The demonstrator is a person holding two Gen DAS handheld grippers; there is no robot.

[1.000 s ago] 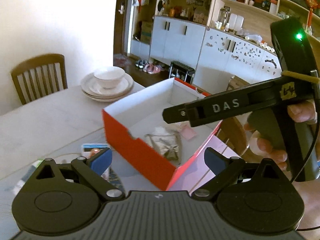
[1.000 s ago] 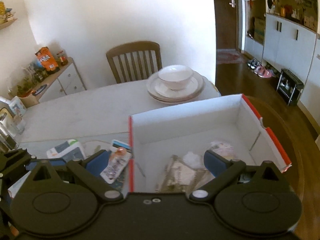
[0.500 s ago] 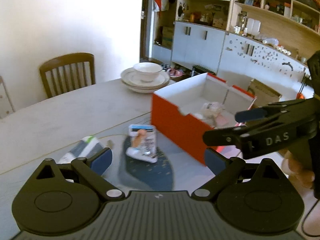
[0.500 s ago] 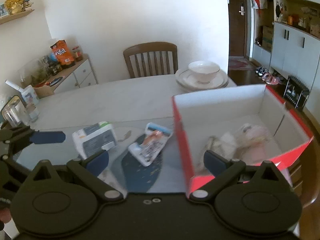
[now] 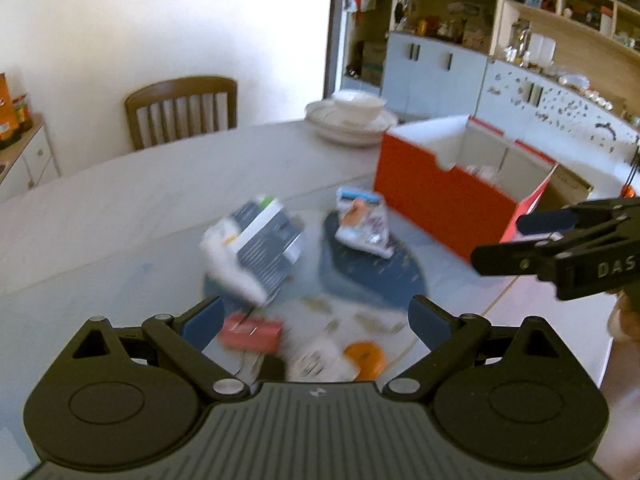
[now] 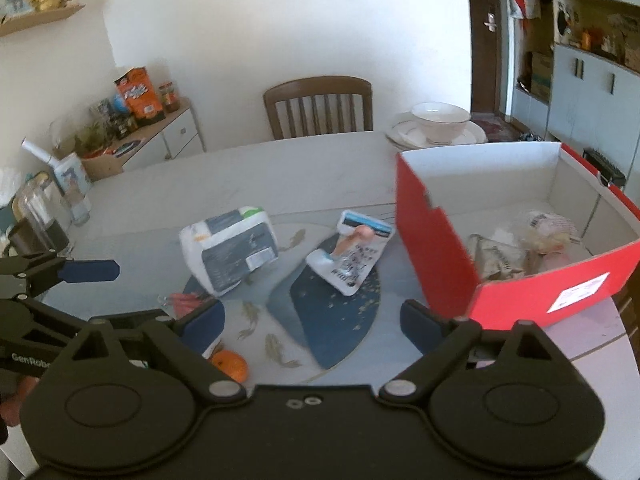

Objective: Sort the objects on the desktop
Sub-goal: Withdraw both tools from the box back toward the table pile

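Overhead, two wide-open, empty grippers, left gripper [image 5: 316, 314], right gripper [image 6: 312, 322], one red cardboard box [image 6: 448, 256], two crinkly packets [image 6: 230, 248], one round orange [image 6: 229, 366].

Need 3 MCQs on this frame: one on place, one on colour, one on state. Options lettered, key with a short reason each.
1. Where does the snack packet lie?
A. inside the box
B. on the table beside the box's left wall
C. on the stacked plates

2. What colour is the outside of the box?
A. red
B. blue
C. green

3. What state are the two grippers in?
A. both shut on items
B. left shut on the orange
C. both open and empty

Key:
1 B: in the right wrist view the packet rests on the dark blue patch of the table, just left of the box.
2 A: its outer walls are red and its inside is white.
3 C: the left gripper and right gripper each show fingers spread wide with nothing between them.
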